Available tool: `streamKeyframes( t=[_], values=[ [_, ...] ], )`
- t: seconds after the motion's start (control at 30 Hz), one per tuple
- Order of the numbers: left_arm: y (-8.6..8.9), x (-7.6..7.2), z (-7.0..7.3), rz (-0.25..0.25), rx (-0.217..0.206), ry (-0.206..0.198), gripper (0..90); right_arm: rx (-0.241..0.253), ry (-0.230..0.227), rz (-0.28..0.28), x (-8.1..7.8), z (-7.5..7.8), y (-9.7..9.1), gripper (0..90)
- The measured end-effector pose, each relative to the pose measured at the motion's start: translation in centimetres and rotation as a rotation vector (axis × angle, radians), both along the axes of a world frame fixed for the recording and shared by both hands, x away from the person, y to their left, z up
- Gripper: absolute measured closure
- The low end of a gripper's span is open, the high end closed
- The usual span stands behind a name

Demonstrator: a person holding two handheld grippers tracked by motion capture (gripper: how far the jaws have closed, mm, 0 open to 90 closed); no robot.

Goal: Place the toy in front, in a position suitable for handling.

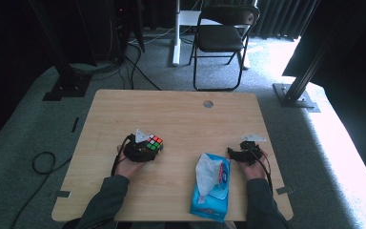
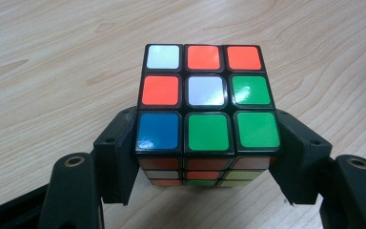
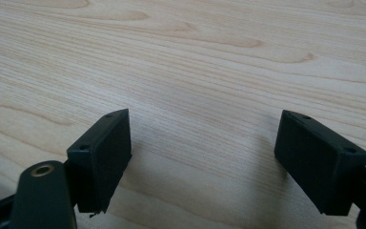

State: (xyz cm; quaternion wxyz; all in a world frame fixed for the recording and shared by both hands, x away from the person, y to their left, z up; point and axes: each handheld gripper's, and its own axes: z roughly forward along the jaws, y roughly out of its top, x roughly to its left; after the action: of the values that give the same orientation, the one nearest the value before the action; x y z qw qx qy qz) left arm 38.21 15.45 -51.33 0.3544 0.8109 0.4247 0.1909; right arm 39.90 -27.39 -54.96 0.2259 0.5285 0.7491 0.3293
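A scrambled puzzle cube (image 1: 155,142) (image 2: 205,105) rests on the wooden table (image 1: 181,114) left of centre. My left gripper (image 1: 147,147) (image 2: 205,157) is shut on it, one black pad pressed against each side of its near rows. Its top face shows white, orange, green and blue stickers. At the right of the table my right gripper (image 1: 233,153) (image 3: 202,157) stands open just above the bare wood, nothing between its pads (image 3: 102,157).
A blue pack of wet wipes (image 1: 212,183) with a white tissue pulled up lies between the two hands, near the front edge. A cable hole (image 1: 208,103) sits at the table's far side. A folding chair (image 1: 221,38) stands behind the table.
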Motion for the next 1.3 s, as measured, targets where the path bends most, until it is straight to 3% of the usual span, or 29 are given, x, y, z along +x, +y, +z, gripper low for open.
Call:
streamKeyframes(
  t=[0.67,1.03,1.3],
  values=[
    [0.0,-0.2,-0.6,0.007,0.007,0.003,34.2,0.0,0.0,0.0,0.0,0.0,0.0,19.7],
    [1.1,-0.5,-0.3,0.013,-0.057,0.01,26.4,0.0,0.0,0.0,0.0,0.0,0.0,19.7],
    [1.9,-1.3,0.9,0.025,-0.103,-0.018,26.4,0.0,0.0,0.001,0.0,0.0,0.0,19.7]
  ],
)
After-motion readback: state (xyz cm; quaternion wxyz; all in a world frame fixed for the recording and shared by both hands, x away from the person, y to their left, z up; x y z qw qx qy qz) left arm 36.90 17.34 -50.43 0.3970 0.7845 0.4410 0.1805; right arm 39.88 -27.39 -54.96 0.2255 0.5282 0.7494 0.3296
